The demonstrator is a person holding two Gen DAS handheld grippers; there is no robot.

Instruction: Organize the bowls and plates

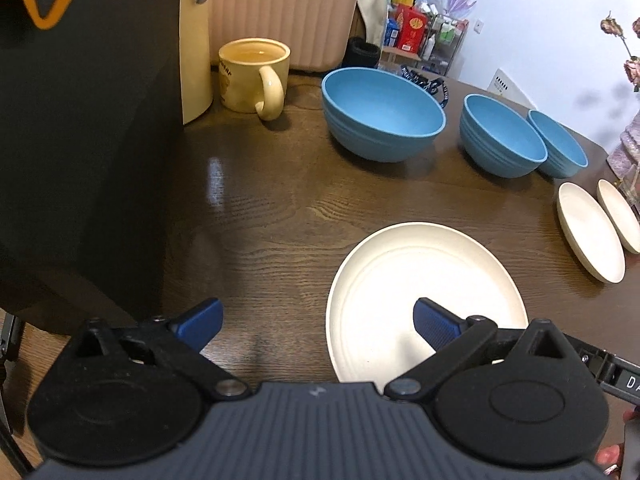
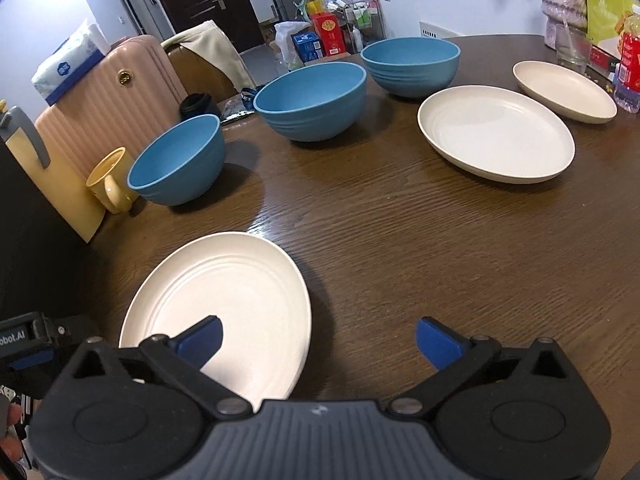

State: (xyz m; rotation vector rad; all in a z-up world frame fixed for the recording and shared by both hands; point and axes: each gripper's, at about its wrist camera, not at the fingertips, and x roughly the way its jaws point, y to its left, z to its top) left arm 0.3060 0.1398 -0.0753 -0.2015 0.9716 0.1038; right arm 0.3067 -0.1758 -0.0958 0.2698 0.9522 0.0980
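Three blue bowls stand in a row on the dark wooden table: a near one (image 1: 382, 112) (image 2: 178, 160), a middle one (image 1: 500, 136) (image 2: 312, 100) and a far one (image 1: 560, 144) (image 2: 410, 64). Three cream plates lie flat and apart: a near plate (image 1: 420, 280) (image 2: 224, 300), a middle plate (image 1: 588, 232) (image 2: 496, 132) and a far plate (image 1: 620, 216) (image 2: 564, 90). My left gripper (image 1: 318, 324) is open and empty, its right finger over the near plate. My right gripper (image 2: 318, 340) is open and empty, its left finger over the same plate.
A yellow mug (image 1: 256, 76) (image 2: 110, 180) stands left of the bowls, beside a cream jug (image 1: 196, 40) and a pink case (image 1: 280, 12) (image 2: 104, 100). A large black object (image 1: 80, 140) fills the left. A glass (image 2: 572, 46), vase (image 2: 562, 0) and bottle (image 2: 628, 68) stand far right.
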